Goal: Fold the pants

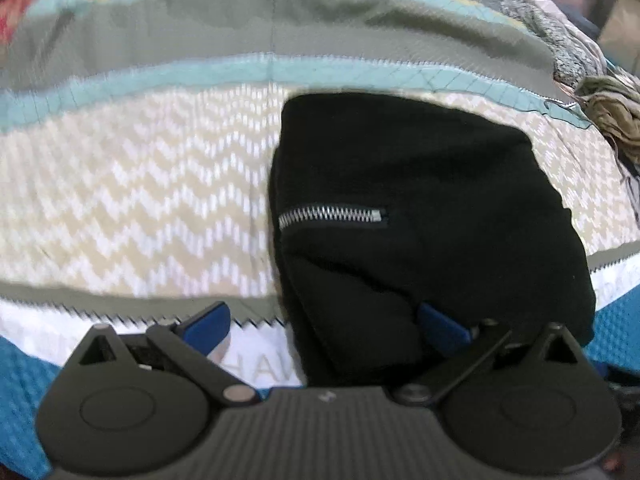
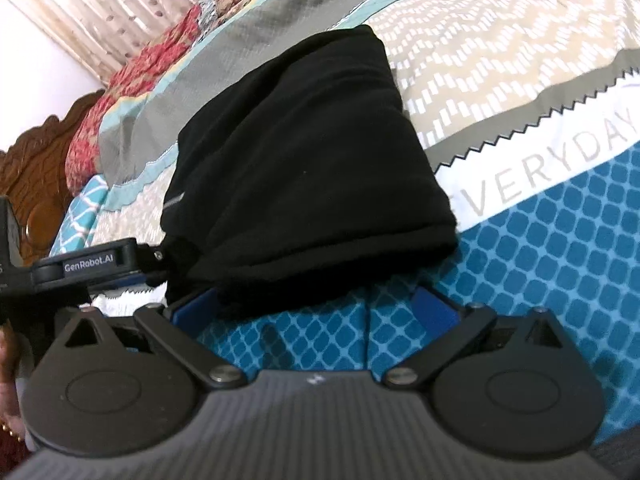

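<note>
Right gripper (image 2: 324,308) first: its jaws are spread wide, blue pads (image 2: 434,312) far apart, and nothing is pinched between them. Only the blue patterned bedspread (image 2: 560,280) shows in the gap, with the near edge of the pants (image 2: 304,168) lying just over the inner corner of the left-hand pad. No grip there.

Now the left gripper (image 1: 324,322). From its own camera the jaws stand wide too, one blue finger (image 1: 208,320) out over the bedspread, the other finger (image 1: 442,326) lying against the black cloth. The near end of the pants sits in the gap between them, but the pads are not pressing on it. From the right camera, that same left gripper comes in from the left edge, its tip at the corner of the bundle.

Writing: a label (image 2: 90,268) on the left gripper's side reads "GenRobot.AI". The white band of the bedspread carries "EVERYDAY" (image 2: 548,172) in grey capitals. The left view shows more grey letters on that band, blurred and partly hidden.

The pants lie folded into a compact black bundle on the bed, over the beige zigzag panel and the white band. Their long axis runs away from both grippers toward the far side of the bed. A silver zipper (image 1: 332,216) lies crosswise near the left edge.
</note>
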### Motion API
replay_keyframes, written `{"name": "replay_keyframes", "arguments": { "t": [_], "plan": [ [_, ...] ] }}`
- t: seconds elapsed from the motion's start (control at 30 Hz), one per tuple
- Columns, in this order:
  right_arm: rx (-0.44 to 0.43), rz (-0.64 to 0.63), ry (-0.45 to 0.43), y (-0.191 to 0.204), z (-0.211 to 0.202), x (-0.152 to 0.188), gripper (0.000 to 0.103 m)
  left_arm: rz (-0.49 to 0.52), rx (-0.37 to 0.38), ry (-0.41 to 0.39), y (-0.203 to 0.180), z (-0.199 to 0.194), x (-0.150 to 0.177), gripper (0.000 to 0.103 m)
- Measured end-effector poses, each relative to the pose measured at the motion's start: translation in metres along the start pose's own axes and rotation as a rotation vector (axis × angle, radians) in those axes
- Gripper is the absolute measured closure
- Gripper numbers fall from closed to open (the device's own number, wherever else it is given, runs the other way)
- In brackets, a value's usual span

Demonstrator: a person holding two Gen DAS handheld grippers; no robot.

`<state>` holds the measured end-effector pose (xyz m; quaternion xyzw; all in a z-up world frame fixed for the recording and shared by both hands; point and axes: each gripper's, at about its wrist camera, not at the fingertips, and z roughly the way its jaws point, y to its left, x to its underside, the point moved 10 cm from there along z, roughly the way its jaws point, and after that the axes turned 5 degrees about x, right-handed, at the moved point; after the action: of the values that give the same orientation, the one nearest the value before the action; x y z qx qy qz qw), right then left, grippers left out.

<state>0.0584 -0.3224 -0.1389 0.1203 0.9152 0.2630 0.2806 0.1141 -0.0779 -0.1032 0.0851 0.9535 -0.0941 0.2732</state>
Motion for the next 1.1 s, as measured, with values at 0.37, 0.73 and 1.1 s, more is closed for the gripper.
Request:
{"name": "replay_keyframes", "arguments": {
  "t": [0.37,0.73,1.1],
  "plan": [
    [0.074,-0.173,-0.297,0.016,-0.053,-0.056,0.063,0.051,-0.05,-0.152,0.001,-0.028,-0.037,0.0],
    [0.052,-0.222,-0.06,0.011,0.021,-0.025,0.062,0.16,-0.152,-0.049,-0.01,0.013,-0.012,0.0],
    [0.016,-0.176,-0.038,0.013,0.014,-0.02,0.062,0.16,-0.171,-0.028,-0.013,0.025,-0.009,0.0]
  ]
}}
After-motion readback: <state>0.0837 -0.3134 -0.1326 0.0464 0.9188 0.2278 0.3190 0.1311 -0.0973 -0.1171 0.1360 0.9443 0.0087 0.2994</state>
